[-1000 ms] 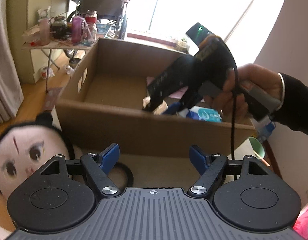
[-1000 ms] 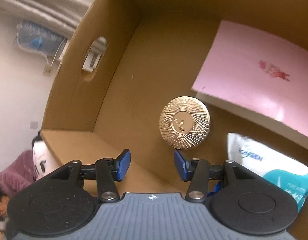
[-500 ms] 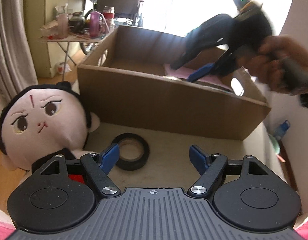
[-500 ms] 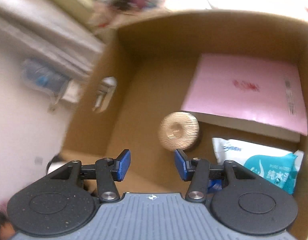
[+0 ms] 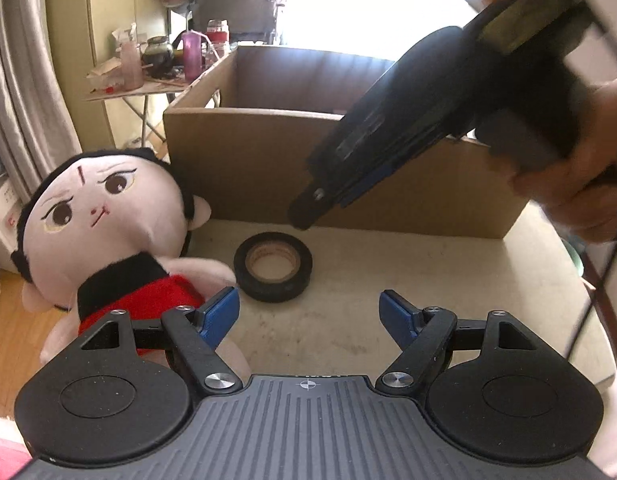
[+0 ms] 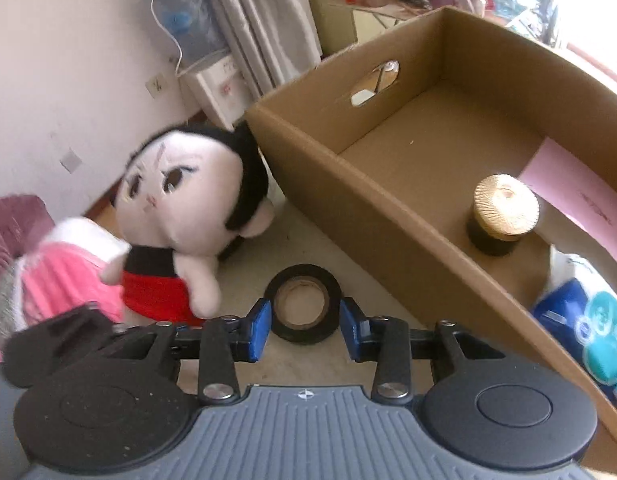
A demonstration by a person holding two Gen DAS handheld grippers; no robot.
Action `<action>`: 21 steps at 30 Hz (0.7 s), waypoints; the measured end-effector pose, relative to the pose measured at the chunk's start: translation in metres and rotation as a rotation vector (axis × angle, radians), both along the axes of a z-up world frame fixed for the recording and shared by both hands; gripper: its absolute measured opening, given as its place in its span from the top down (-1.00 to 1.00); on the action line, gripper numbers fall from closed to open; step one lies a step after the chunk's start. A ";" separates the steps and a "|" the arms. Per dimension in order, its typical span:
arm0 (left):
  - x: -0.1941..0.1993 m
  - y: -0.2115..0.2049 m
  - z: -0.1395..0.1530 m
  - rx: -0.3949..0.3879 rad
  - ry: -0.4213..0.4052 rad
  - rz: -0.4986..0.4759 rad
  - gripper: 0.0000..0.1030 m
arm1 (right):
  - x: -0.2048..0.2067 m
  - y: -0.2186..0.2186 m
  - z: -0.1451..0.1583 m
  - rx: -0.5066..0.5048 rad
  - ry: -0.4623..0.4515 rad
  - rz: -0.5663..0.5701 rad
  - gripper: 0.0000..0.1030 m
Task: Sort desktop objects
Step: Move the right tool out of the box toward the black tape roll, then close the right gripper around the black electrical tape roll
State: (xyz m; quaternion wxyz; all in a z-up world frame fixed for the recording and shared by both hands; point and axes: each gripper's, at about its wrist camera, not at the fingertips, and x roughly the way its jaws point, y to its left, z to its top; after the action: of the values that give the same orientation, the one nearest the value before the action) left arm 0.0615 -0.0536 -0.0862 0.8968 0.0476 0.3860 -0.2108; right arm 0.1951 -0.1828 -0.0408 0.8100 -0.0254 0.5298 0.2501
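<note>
My right gripper (image 6: 305,327) hangs over the black tape roll (image 6: 303,303) on the table (image 5: 348,320), its jaws just closing but not touching it. My left gripper (image 5: 308,314) is half open and empty, beside the doll (image 5: 108,216).

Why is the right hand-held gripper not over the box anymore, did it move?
Yes. The right hand-held gripper left the cardboard box, jaws closing, now above the black tape roll.

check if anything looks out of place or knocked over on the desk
The plush doll lies tipped on its back beside the cardboard box, and the black tape roll sits loose on the desk, both not yet sorted. Nothing looks spilled or damaged.
</note>
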 end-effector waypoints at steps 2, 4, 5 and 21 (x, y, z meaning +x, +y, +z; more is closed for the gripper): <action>-0.002 0.001 -0.001 -0.001 -0.001 -0.001 -0.50 | 0.004 0.004 -0.011 -0.004 0.025 -0.002 0.28; -0.006 0.003 -0.003 0.001 0.000 0.002 -0.50 | 0.002 0.007 -0.019 0.005 0.046 0.000 0.28; -0.007 0.004 -0.004 0.001 0.000 0.003 -0.50 | 0.003 0.008 -0.022 0.014 0.060 0.003 0.28; -0.014 0.022 -0.005 -0.030 0.007 0.043 -0.50 | 0.001 0.037 -0.042 -0.056 0.099 0.099 0.28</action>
State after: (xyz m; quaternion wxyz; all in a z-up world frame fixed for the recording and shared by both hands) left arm 0.0472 -0.0317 -0.0911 0.9004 0.0251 0.3870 -0.1974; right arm 0.1961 -0.1458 -0.0831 0.7685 -0.0617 0.5741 0.2757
